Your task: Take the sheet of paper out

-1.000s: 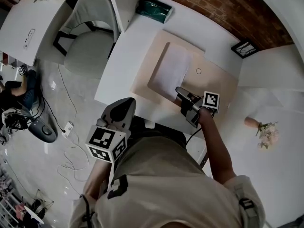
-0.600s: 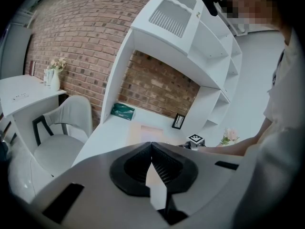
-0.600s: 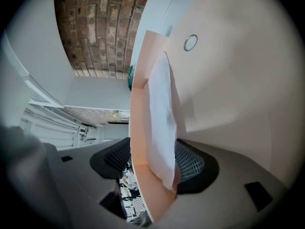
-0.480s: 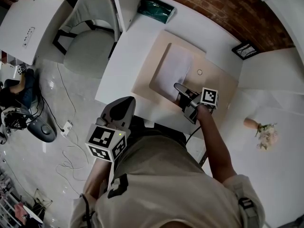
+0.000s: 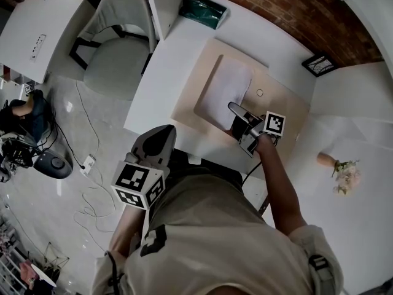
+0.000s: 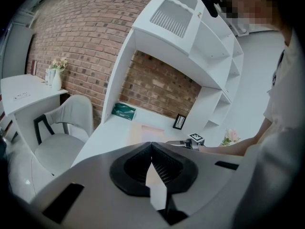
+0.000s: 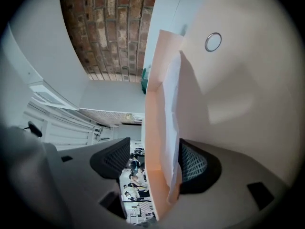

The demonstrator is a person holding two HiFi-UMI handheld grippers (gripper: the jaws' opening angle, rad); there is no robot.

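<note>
A white sheet of paper (image 5: 225, 93) lies on a peach folder (image 5: 281, 112) spread on the white desk (image 5: 161, 82). My right gripper (image 5: 235, 110) is at the sheet's near edge, open. In the right gripper view the sheet (image 7: 172, 113) and a peach folder leaf (image 7: 153, 109) pass edge-on between the jaws of the right gripper (image 7: 155, 160), close to the right pad (image 7: 194, 163). My left gripper (image 5: 159, 137) hangs off the desk's near edge beside the person's body. The left gripper (image 6: 151, 145) has its tips together and nothing held.
A small metal ring (image 5: 260, 93) sits on the folder past the sheet. A green box (image 5: 201, 11) and a black picture frame (image 5: 317, 63) stand at the back of the desk. A white chair (image 5: 116, 48) is to the left, cables (image 5: 86, 165) on the floor, flowers (image 5: 344, 174) to the right.
My right gripper has edged a little further forward at the sheet's near edge. The left gripper has stayed where it was.
</note>
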